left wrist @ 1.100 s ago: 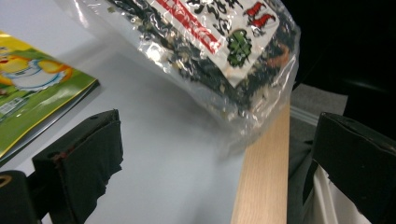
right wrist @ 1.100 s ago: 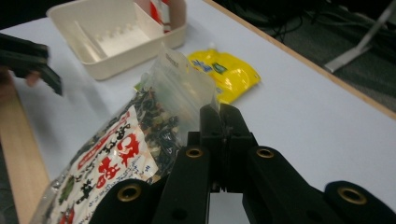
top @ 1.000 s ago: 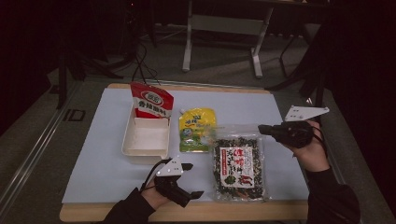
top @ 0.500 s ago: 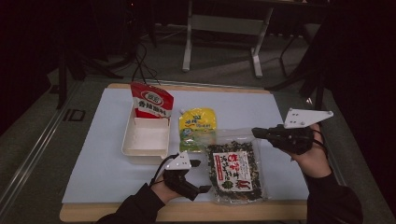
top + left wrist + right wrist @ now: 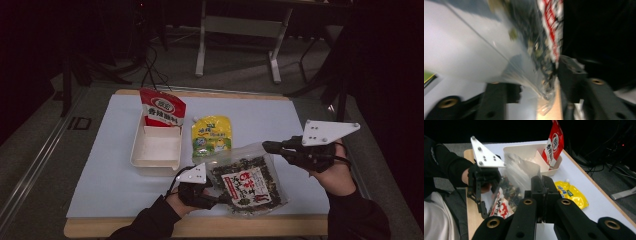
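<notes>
Left gripper [image 5: 216, 192] clamped on clear plastic seaweed bag [image 5: 250, 182], its jaws just closed.
Bag's near-left corner now lifted near table's [image 5: 100, 165] near edge; my right gripper [image 5: 267, 146] shut, empty, raised rightward.

On your counter [image 5: 115, 150], the tray [image 5: 156, 150] sits left of the squeeze pouch [image 5: 212, 136]; the seaweed bag [image 5: 247, 182] lies in front of the pouch.
</notes>
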Available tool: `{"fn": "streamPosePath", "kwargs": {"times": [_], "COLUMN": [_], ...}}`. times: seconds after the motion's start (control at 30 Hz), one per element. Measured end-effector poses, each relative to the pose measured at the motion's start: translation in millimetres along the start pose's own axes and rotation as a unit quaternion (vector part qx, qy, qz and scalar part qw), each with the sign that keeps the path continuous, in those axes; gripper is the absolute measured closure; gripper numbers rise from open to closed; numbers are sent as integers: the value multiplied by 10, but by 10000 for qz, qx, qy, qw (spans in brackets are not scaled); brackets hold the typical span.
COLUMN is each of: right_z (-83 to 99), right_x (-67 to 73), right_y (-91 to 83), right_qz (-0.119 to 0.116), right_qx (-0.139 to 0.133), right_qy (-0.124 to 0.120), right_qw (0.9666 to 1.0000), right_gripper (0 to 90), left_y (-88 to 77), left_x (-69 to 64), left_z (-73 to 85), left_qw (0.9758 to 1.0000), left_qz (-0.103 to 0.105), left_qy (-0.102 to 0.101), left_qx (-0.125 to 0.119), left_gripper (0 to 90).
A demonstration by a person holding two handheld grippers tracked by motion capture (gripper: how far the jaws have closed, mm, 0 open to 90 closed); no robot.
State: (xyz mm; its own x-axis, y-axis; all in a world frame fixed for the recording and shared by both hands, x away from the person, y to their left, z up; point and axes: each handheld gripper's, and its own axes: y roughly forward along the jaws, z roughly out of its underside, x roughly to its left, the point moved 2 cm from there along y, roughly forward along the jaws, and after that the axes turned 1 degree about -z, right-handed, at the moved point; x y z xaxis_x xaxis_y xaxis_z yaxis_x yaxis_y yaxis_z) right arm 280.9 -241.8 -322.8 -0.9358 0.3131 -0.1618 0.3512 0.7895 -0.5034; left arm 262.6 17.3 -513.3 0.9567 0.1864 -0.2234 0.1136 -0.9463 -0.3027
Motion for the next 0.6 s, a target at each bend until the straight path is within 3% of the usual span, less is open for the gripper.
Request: {"fn": "streamPosePath", "kwargs": {"times": [0.1, 0.27, 0.5, 0.6], "right_z": [-20, -18, -22, -18], "right_x": [-6, -56, -88, -109], "right_y": [-6, -17, -45, -74], "right_qz": [14, -8, 90, 108], "right_qx": [-21, -125, -292, -410], "right_qy": [-17, 84, 80, 109], "right_qw": [10000, 9999, 9995, 9990], "right_gripper": [899, 897, 884, 832], "left_y": [-39, -122, -198, -239], "left_x": [-17, -49, -89, -110], "left_z": [-39, -125, -244, -300], "left_qw": [10000, 9996, 9991, 9990], "left_qz": [31, -264, -402, -420], "left_qy": [37, 37, -16, -7], "left_qx": [-42, 38, 136, 132], "left_gripper": [674, 739, 767, 770]}}
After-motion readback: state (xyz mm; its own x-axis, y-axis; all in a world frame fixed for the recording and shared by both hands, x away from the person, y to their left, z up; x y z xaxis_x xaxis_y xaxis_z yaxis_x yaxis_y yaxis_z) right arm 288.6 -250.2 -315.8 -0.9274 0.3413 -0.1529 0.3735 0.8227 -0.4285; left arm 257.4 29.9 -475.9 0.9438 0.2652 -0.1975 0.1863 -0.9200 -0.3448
